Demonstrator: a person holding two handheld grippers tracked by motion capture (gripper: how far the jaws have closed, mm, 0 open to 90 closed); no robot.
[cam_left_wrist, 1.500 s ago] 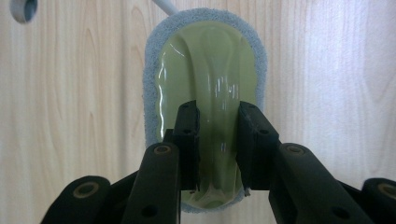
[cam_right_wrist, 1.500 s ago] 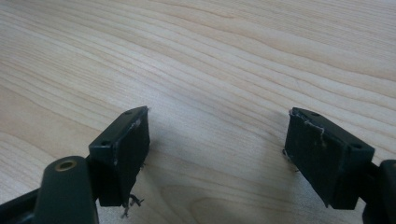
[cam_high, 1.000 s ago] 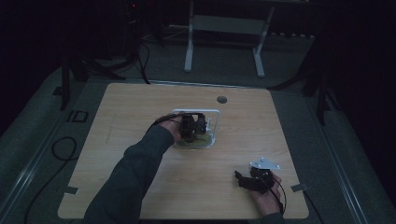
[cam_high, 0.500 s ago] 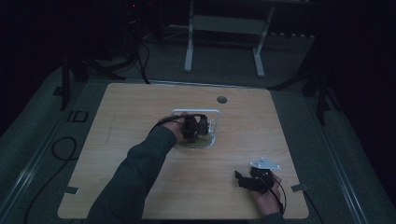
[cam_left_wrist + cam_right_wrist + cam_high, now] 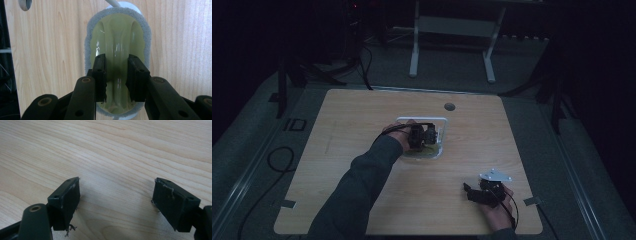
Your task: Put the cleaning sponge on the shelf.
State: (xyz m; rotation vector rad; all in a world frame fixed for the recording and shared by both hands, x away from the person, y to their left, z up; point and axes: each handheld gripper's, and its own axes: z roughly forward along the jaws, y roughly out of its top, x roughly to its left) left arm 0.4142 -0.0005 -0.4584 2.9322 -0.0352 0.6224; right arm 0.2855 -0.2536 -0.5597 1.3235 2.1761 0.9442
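Observation:
An oval yellow-green sponge (image 5: 117, 30) with a fuzzy grey rim lies on the wooden table; a raised glossy ridge runs down its middle. My left gripper (image 5: 116, 60) is shut on that ridge, one black jaw on each side. In the high view the left gripper (image 5: 424, 136) sits over the sponge (image 5: 428, 152) at the table's centre, inside a white rectangular frame (image 5: 422, 119). My right gripper (image 5: 473, 192) rests near the front right of the table. Its jaws stand wide open over bare wood in the right gripper view (image 5: 116, 182).
A round cable hole (image 5: 449, 106) is in the table behind the frame, also seen as a cable hole (image 5: 25, 3) in the left gripper view. A white stand (image 5: 452, 25) is on the floor beyond the table. A cable (image 5: 272, 160) lies on the floor at left.
The left hand and its gripper have shifted slightly to the right over the sponge. The right gripper has not moved.

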